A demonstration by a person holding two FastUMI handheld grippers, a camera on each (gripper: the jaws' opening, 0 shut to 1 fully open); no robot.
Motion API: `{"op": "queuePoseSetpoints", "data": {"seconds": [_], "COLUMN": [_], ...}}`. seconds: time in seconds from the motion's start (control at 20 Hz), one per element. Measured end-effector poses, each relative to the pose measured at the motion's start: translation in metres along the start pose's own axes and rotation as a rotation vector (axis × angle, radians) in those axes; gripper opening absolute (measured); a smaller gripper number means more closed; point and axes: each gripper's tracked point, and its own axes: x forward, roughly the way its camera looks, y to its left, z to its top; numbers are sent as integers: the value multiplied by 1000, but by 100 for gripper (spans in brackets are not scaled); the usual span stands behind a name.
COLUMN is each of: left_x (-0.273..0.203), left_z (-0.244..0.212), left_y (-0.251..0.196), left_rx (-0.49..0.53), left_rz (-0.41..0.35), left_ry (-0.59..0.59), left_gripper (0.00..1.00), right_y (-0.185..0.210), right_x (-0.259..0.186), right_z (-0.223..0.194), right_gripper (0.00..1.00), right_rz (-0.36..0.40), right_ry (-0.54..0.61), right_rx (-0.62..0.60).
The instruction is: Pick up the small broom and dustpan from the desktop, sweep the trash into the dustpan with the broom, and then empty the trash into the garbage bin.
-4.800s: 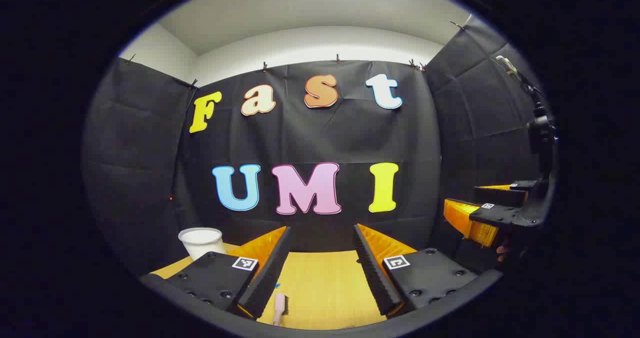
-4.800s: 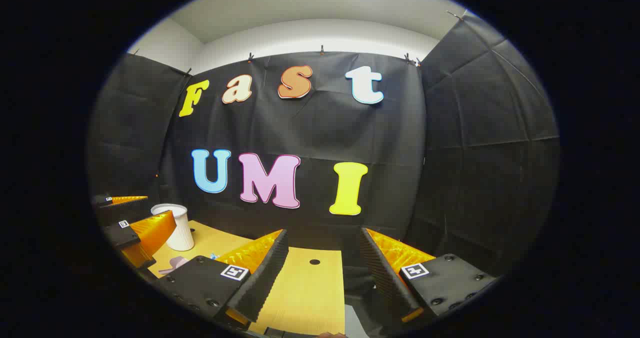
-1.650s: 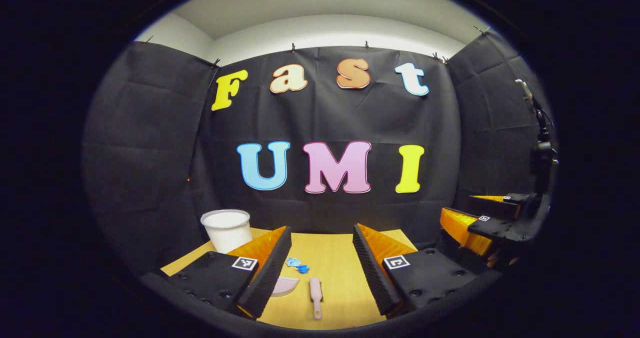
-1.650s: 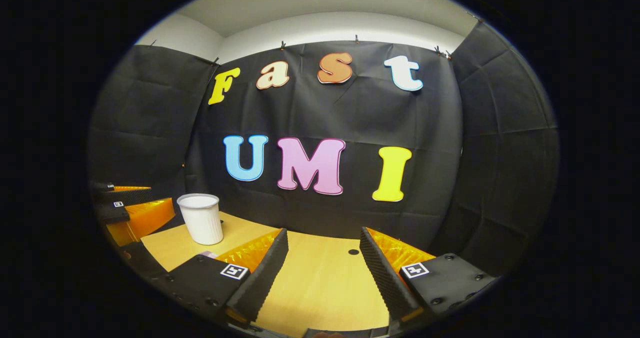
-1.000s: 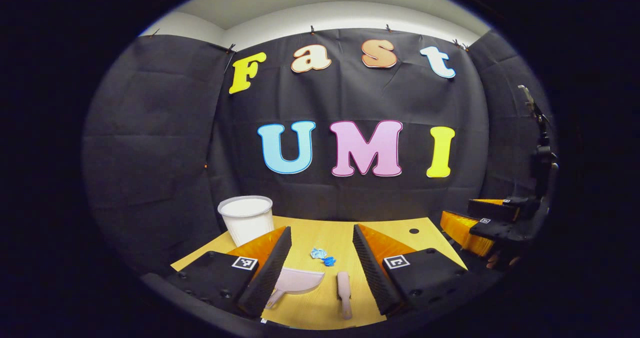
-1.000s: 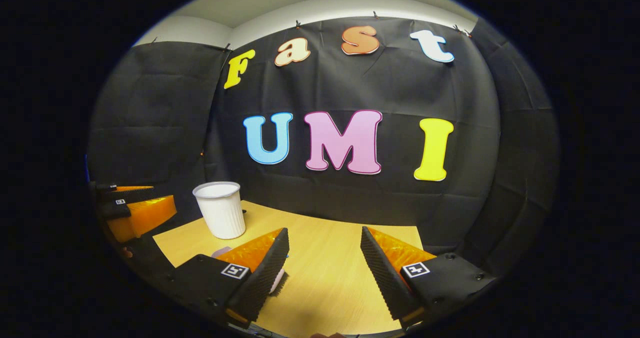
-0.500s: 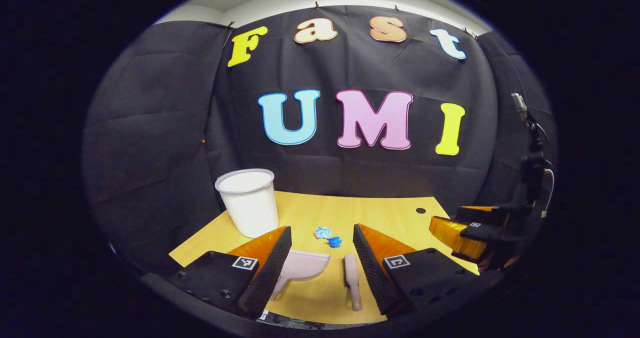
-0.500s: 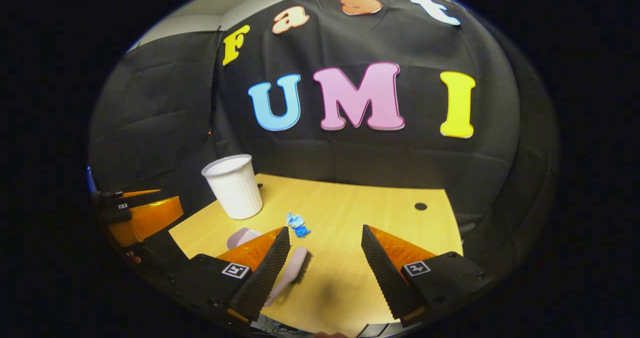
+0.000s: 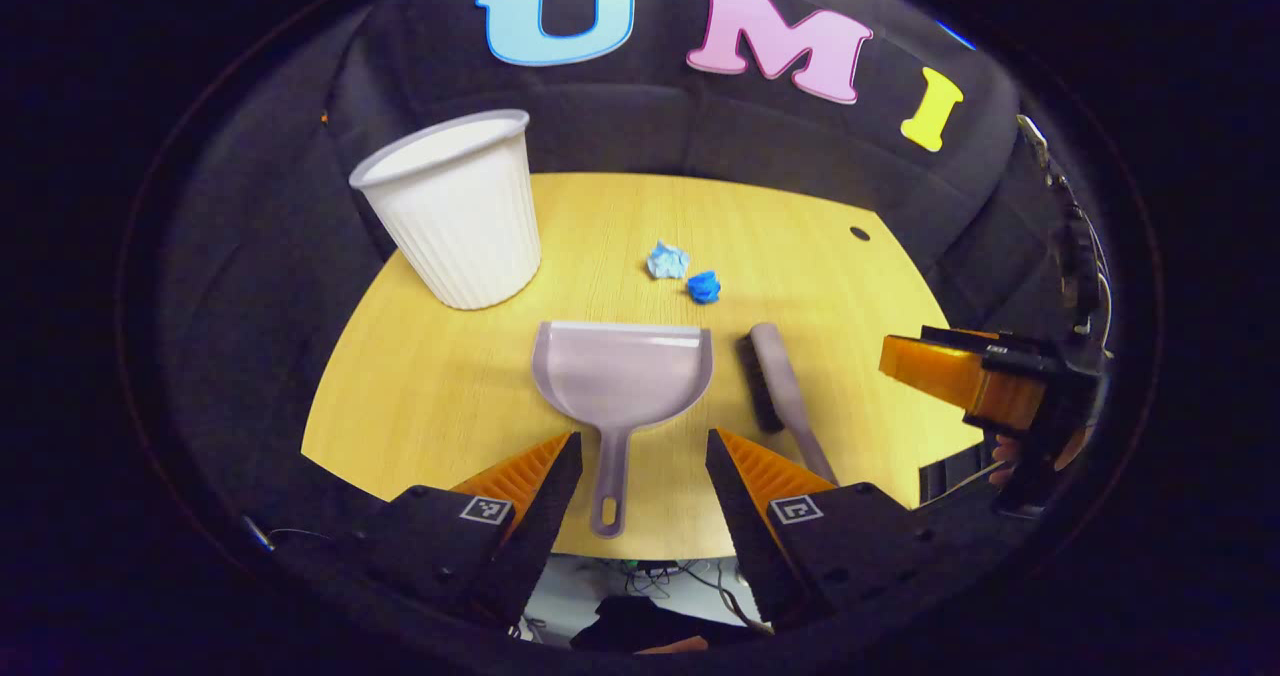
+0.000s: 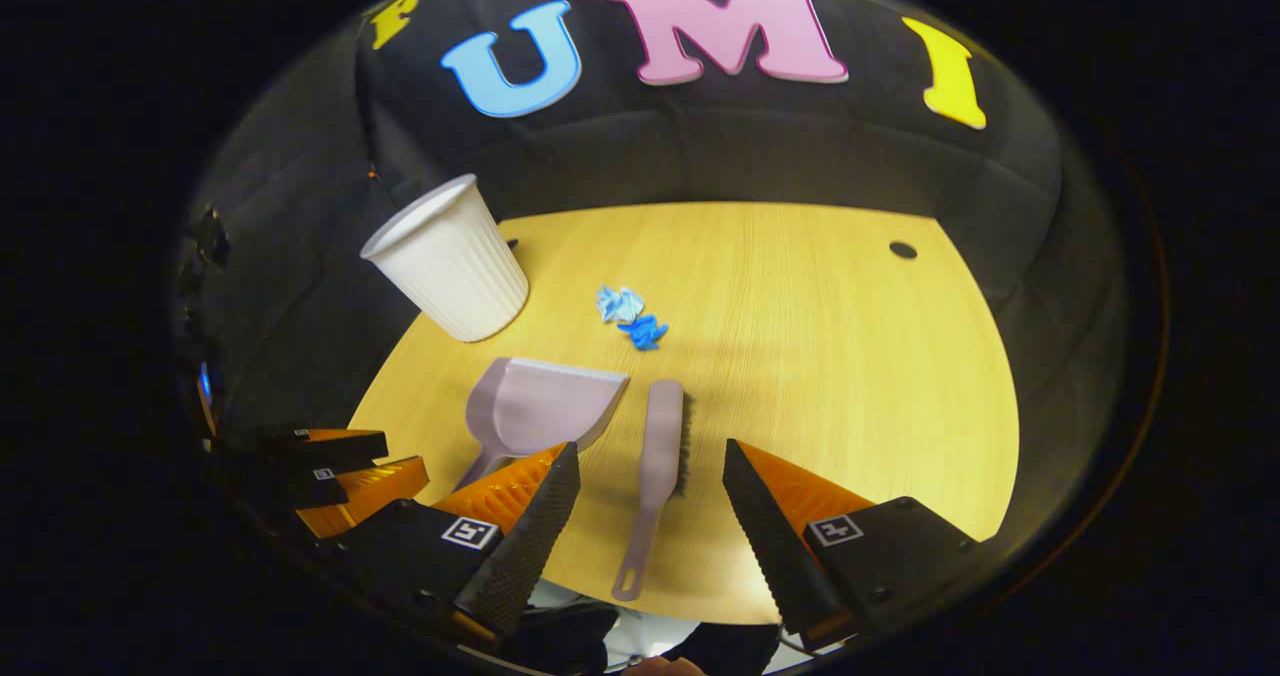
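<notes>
On the table (image 9: 430, 396), the dustpan (image 9: 622, 368) and broom (image 10: 660, 446) are laid flat, trash (image 9: 684, 273) just beyond, near the bin (image 9: 455, 211). Both the left gripper (image 9: 640, 486) and right gripper (image 10: 650, 511) are held apart, empty. Each handle is best straddled squarely before being clamped.

Bright overhead light, soft shadows, fisheye-warped dim edges

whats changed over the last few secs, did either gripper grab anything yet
Nothing grabbed yet. Both views have tipped down from the booth wall to the desk: the left hand-held gripper now hangs open over the dustpan handle, the right hand-held gripper open over the broom. The dustpan, broom, blue trash and white bin lie where they were, untouched.
</notes>
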Motion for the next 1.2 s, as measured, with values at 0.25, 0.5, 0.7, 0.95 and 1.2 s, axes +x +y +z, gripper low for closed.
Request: {"op": "queuePoseSetpoints", "data": {"seconds": [0.25,0.5,0.7,0.95,1.2], "left_x": [31,56,74,92,112], "left_z": [-20,-27,-35,-34,-32], "left_y": [8,15,19,17,15], "left_rx": [-27,-120,-93,-131,-124], "left_rz": [-36,-18,3,-6,-6], "left_ry": [263,441,537,578,586], "left_gripper": [77,77,77,77,77], "right_y": [-8,-8,-6,-2,-7], "right_x": [37,55,83,98,112], "right_z": [-26,-52,-77,-108,-121], "right_gripper": [87,87,96,96,96], "right_rz": [-41,-51,-84,-121,-178], "right_ry": [254,488,617,718,739], "right_rx": [37,94,56,73,-8]}}
